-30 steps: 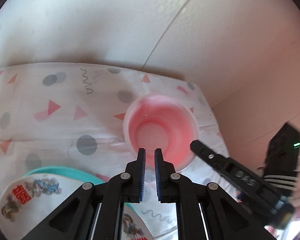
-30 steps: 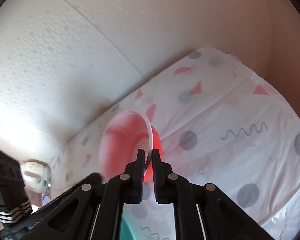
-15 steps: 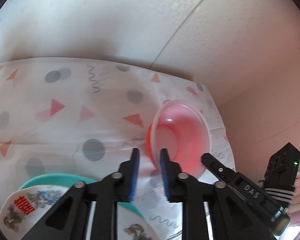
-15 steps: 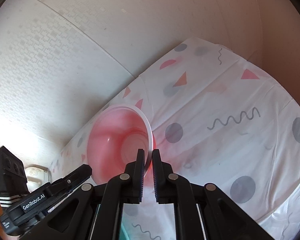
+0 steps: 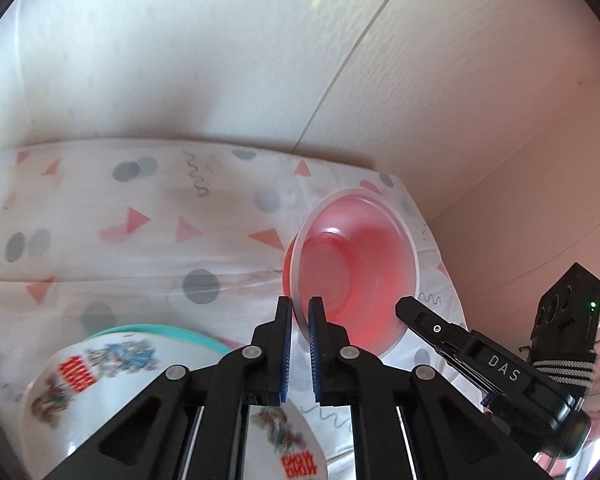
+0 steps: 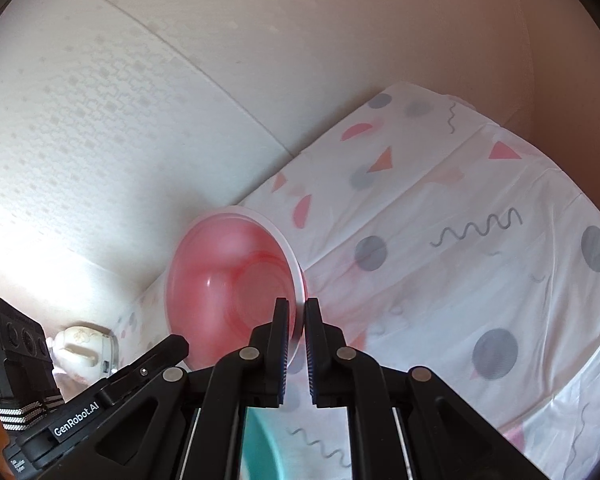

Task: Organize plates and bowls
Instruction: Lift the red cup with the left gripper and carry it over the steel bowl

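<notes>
Pink bowl [image 5: 356, 264] pinched on rim by left gripper [image 5: 299, 312] and right gripper [image 6: 296, 316]; not yet stacked; white bowl [image 5: 100, 380] near, below pink bowl.

1. We see the bowl [image 5: 354, 268] tipped on edge above the tablecloth [image 5: 140, 248], near the cloth's far right corner by the wall [image 5: 180, 60].
2. Our left gripper [image 5: 299, 312] straddles the bowl's near rim from the left side.
3. Our right gripper [image 6: 296, 314] straddles the rim on the opposite side; its fingers [image 5: 420, 316] show right of the bowl in the left view.
4. Nearer us and to the left, a printed plate [image 5: 100, 376] lies on a larger plate [image 5: 160, 330].
5. In the right view, a small object [image 6: 84, 346] sits at the far left, behind the left gripper.
</notes>
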### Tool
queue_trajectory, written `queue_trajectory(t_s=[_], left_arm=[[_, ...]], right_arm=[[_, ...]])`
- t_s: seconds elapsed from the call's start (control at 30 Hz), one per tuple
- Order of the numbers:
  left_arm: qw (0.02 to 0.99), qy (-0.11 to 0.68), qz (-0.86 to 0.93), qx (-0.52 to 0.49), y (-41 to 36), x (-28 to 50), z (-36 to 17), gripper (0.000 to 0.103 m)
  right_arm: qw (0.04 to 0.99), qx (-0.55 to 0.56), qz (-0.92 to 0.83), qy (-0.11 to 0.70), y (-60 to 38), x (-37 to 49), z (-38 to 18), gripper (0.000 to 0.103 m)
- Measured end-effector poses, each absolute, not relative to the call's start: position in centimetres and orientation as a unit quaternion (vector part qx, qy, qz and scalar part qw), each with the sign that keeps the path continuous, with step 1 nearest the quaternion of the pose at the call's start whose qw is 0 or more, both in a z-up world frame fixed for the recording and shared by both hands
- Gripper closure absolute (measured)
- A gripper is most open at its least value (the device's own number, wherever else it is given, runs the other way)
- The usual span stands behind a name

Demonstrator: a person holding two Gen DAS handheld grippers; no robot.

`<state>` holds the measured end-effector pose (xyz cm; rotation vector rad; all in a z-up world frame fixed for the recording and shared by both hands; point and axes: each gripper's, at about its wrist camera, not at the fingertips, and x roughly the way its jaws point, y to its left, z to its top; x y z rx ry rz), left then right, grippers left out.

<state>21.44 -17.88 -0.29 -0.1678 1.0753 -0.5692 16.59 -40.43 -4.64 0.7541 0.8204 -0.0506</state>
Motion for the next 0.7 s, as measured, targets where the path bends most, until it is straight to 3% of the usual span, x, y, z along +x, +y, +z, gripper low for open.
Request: queue_trajectory(t_s=[0.7], left_arm=[[0.866, 0.444, -0.209, -0.098, -6.5, 15.1, 3.7, 0.095]], right_arm=[[0.863, 0.306, 0.070, 0.395, -29.8, 15.4, -1.4, 0.094]])
